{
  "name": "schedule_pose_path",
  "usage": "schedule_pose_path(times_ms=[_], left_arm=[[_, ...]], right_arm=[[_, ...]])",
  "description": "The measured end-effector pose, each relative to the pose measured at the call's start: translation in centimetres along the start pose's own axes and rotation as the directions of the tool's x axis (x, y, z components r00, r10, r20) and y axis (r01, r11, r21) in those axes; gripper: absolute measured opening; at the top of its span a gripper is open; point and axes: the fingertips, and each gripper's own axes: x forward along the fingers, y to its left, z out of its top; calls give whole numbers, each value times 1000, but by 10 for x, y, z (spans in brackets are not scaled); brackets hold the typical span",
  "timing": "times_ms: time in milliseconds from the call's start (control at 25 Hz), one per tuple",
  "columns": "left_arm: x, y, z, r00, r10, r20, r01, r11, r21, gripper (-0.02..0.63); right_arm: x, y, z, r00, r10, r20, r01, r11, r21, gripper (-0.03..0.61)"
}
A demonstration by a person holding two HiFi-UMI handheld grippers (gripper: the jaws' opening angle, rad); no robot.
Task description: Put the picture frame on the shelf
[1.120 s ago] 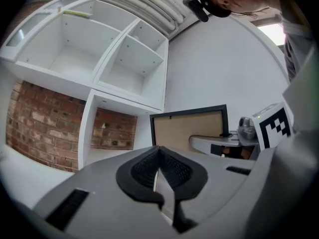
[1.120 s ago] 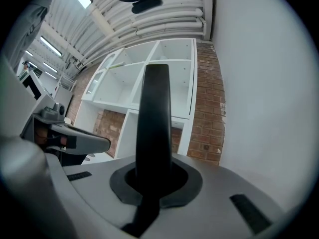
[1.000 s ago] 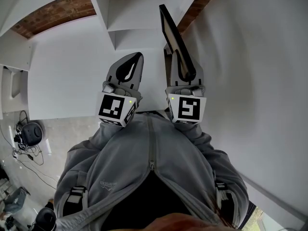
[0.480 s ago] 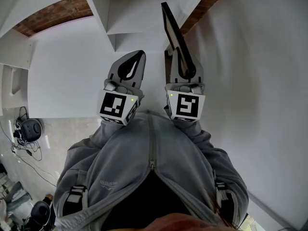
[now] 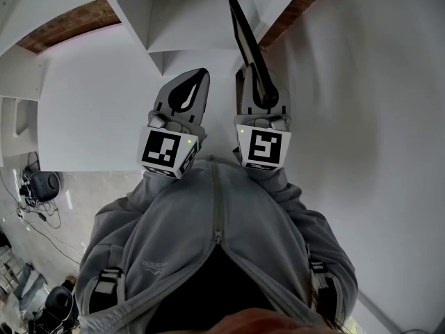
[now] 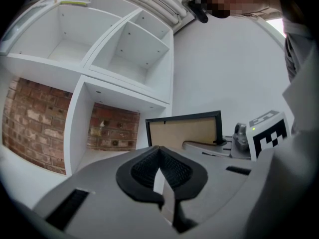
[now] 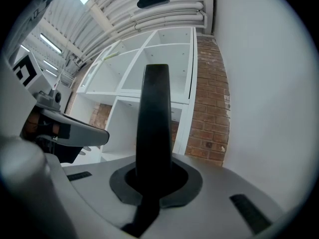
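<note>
Here the right gripper (image 5: 260,94) pinches a black-rimmed, tan-backed picture frame (image 6: 183,132); the left gripper (image 5: 195,82), jaws together, empty.

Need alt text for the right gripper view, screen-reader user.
The right hand-held gripper is shut on the edge of a black picture frame, which stands upright, edge-on to the camera. Behind it is a white cubby shelf with a brick wall to its right; the left hand-held gripper shows at the left.

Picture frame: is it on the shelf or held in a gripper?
Held: the right gripper is shut on the picture frame, in the air, off the shelf.
</note>
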Motion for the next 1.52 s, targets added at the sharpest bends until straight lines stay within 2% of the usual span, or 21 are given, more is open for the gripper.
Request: schedule_pose_path(times_ms=[400,800,1160,1320,1520], left_arm=[[19,15,-5,1000,-7,-27,7,1000,2,7],[26,21,-4,999,-43,-30,44,999,22,8],[23,12,4,983,-179,-52,180,984,13,12],[19,4,11,962,-266,-60,266,964,-10,108],[15,-10,17,935,-350,-52,348,936,-43,136]], right_arm=[[29,6,-25,999,-5,-39,3,998,-62,34],[51,12,-29,999,-27,-39,21,990,-137,34],[63,19,-35,996,-49,-76,32,976,-214,34],[66,22,-33,995,-48,-90,26,974,-227,34],[68,25,-34,995,-44,-94,18,964,-265,34]])
